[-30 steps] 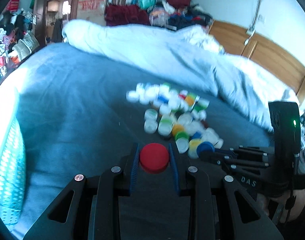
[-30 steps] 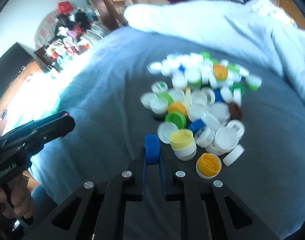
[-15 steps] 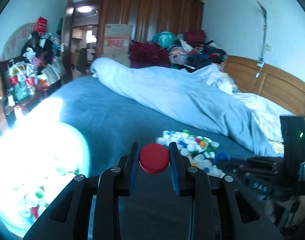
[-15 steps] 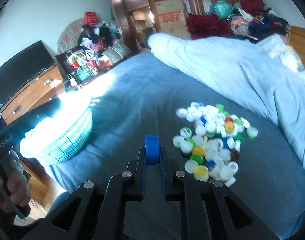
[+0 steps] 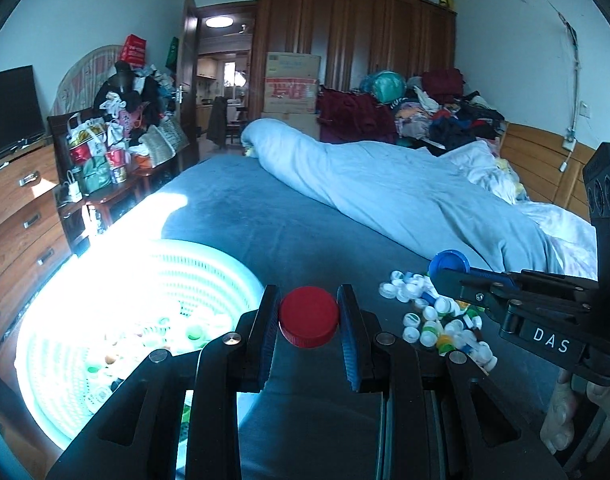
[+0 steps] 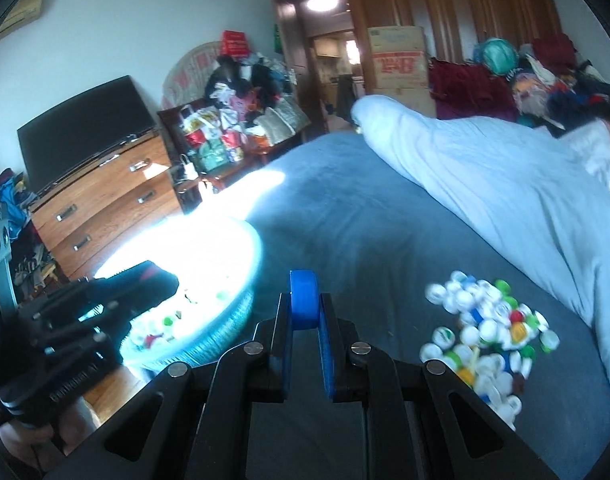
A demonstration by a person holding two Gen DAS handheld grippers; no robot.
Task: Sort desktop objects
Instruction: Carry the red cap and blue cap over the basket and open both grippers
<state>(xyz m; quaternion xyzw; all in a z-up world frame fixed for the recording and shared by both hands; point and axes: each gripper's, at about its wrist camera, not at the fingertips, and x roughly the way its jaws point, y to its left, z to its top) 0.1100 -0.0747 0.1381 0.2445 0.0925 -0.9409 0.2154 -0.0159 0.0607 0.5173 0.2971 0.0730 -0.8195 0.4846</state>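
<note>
Left hand-held gripper (image 5: 308,320) clamps red cap (image 5: 309,316); right hand-held gripper (image 6: 305,312) pinches blue cap (image 6: 304,300) edgewise. Basket (image 5: 225,264) lies lower-left, nearer left one.

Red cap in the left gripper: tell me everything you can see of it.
The red cap is a round, plastic-looking bottle cap with a smooth flat top and a ribbed rim along its lower edge. It sits flat side toward the camera, clamped at its sides between the blue pads of the left gripper, held clear above the grey bedspread, beside the sunlit basket. Nothing else touches it.
</note>
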